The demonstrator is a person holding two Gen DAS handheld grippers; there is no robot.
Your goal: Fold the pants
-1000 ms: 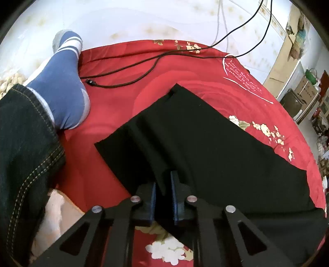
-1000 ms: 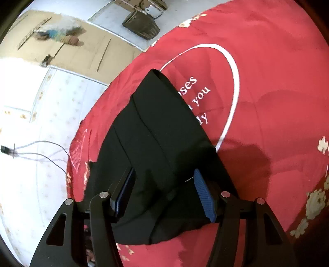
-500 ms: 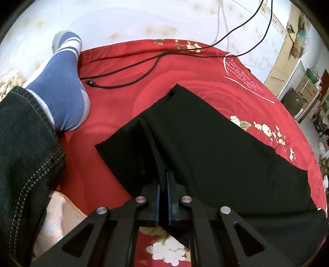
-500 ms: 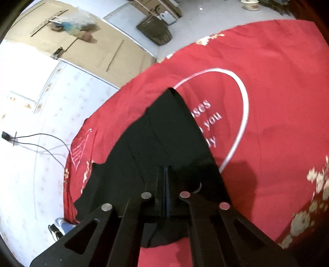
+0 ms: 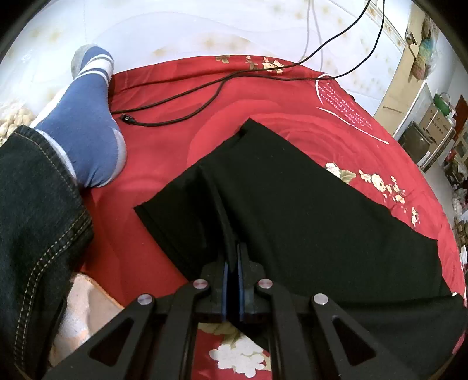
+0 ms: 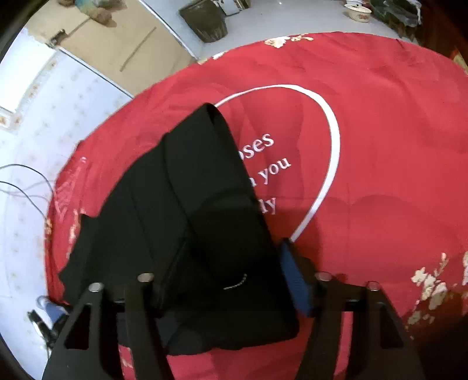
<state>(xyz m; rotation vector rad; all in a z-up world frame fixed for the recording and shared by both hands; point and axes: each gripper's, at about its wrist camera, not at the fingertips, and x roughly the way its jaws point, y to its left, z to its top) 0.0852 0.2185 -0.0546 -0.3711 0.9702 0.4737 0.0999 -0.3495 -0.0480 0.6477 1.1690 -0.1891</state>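
Black pants (image 5: 292, 198) lie on a red flowered bedspread (image 5: 163, 152). My left gripper (image 5: 232, 263) is shut on a pinched ridge of the pants fabric near their near edge. In the right wrist view the pants (image 6: 190, 190) stretch away from me, folded lengthwise. My right gripper (image 6: 231, 277) is open, its fingers straddling the near end of the pants, with the blue pad (image 6: 295, 280) on the right finger showing. The fabric lies loose between the fingers.
A person's foot in a blue sock (image 5: 84, 128) and a denim leg (image 5: 32, 233) rest on the bedspread at left. Black cables (image 5: 204, 87) cross the far part of the bed. White heart and lettering print (image 6: 330, 140) lies right of the pants. Boxes and a bin (image 6: 204, 23) stand beyond the bed.
My left gripper closed on the pants fabric and stays shut. My right gripper closed on the pants half a second ago and has now opened again.
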